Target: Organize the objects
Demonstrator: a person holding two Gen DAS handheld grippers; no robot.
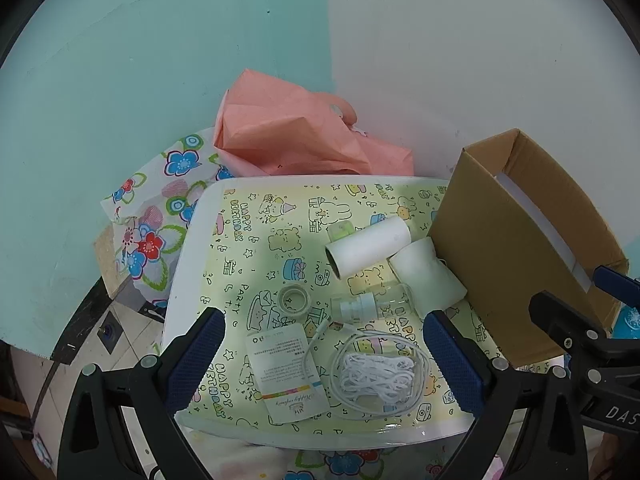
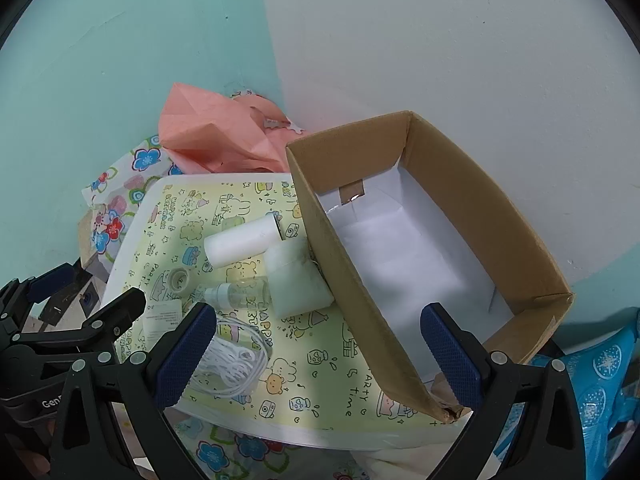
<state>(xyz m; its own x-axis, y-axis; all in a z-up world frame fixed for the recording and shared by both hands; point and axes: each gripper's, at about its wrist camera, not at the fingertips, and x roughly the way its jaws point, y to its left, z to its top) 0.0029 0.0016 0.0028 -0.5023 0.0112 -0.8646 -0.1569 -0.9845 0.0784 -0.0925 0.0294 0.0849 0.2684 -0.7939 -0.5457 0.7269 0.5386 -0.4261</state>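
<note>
My left gripper (image 1: 324,354) is hanging wide above the cable coil (image 1: 376,372) and card (image 1: 286,372); bottle (image 1: 370,304), rolls (image 1: 368,252) and tape (image 1: 295,299) are crowding the far side. The cardboard box (image 2: 440,240) is walling the right, its inside lying free.

Both the left gripper (image 1: 324,360) and right gripper (image 2: 316,354) are black plastic with silver screws and blue textured fingers (image 1: 198,354).

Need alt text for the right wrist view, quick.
Open jaws of the right gripper hang over the near wall of an empty cardboard box on a party-print table. Left of it lie a white roll, clear bottle and coiled white cable.
</note>
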